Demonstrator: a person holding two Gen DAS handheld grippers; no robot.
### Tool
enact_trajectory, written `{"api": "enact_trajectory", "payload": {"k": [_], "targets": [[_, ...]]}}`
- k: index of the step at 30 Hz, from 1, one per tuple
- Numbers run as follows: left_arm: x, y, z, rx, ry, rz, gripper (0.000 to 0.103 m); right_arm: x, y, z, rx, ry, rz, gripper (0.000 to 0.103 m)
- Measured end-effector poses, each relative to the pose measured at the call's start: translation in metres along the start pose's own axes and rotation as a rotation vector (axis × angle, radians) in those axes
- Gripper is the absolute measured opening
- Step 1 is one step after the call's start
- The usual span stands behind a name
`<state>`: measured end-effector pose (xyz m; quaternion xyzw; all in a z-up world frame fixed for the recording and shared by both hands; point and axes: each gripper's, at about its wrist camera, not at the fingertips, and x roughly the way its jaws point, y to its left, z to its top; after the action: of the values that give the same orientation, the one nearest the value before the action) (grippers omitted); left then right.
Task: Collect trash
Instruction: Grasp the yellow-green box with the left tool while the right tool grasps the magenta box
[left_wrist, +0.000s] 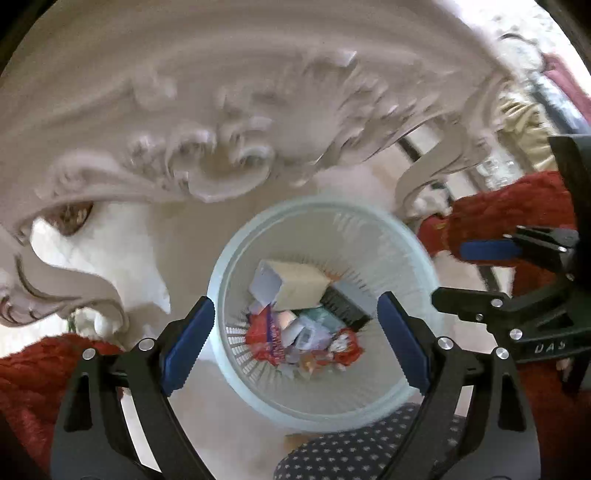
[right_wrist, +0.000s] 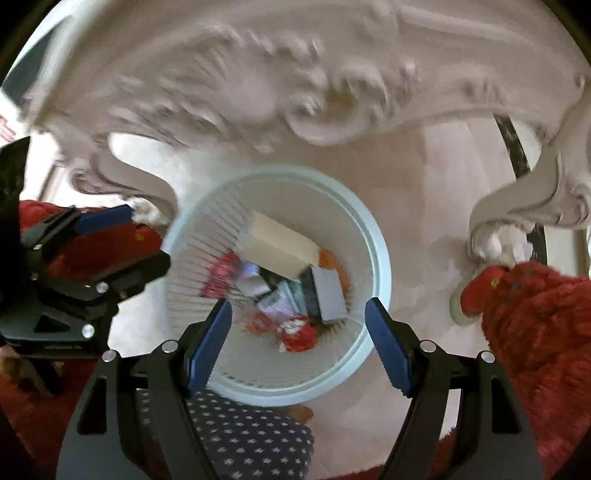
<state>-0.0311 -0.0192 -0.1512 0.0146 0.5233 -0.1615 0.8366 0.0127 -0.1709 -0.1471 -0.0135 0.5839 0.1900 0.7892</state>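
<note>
Carved table (left_wrist: 207, 122): I am seeing it filling the upper frame, smeared by motion.
Bin (left_wrist: 369, 410): sitting centre frame, beneath both tools.
Trash (left_wrist: 295, 295): boxes and wrappers are already lying inside; I judge collecting mostly done.
Left gripper (left_wrist: 295, 345): I am holding it wide open, empty.
Right gripper (right_wrist: 297, 349): likewise spread, empty.
Hidden: the floor beyond is being cut off, so leftovers are unknowable.

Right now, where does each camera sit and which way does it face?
Left wrist: on the left gripper, facing down into the bin; its open fingers show, the right gripper at right.
Right wrist: on the right gripper, facing down into the bin; its open fingers show, the left gripper at left.
Shared: bin, box, carved table, red rug.
</note>
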Motion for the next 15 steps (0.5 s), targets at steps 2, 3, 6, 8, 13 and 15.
{"api": "enact_trajectory", "payload": {"k": [2, 3, 6, 8, 13, 15], "targets": [[-0.044, -0.001, 0.010, 0.002, -0.067, -0.066, 0.087, -0.043, 0.008, 0.003, -0.040, -0.093, 0.058, 0.071], [-0.061, 0.001, 0.016, 0.001, -0.096, -0.077, 0.087, -0.077, 0.012, 0.008, -0.070, -0.184, 0.086, 0.071], [-0.125, 0.013, 0.056, -0.002, -0.236, -0.078, 0.087, -0.153, 0.010, 0.037, -0.143, -0.419, 0.069, 0.073], [-0.153, 0.030, 0.097, -0.013, -0.322, 0.002, 0.087, -0.186, 0.003, 0.066, -0.182, -0.551, 0.014, 0.083], [-0.147, 0.078, 0.216, -0.099, -0.418, 0.210, 0.087, -0.196, -0.001, 0.177, -0.346, -0.723, -0.247, 0.084], [-0.120, 0.098, 0.267, -0.151, -0.381, 0.246, 0.087, -0.176, 0.001, 0.224, -0.410, -0.694, -0.328, 0.084]]}}
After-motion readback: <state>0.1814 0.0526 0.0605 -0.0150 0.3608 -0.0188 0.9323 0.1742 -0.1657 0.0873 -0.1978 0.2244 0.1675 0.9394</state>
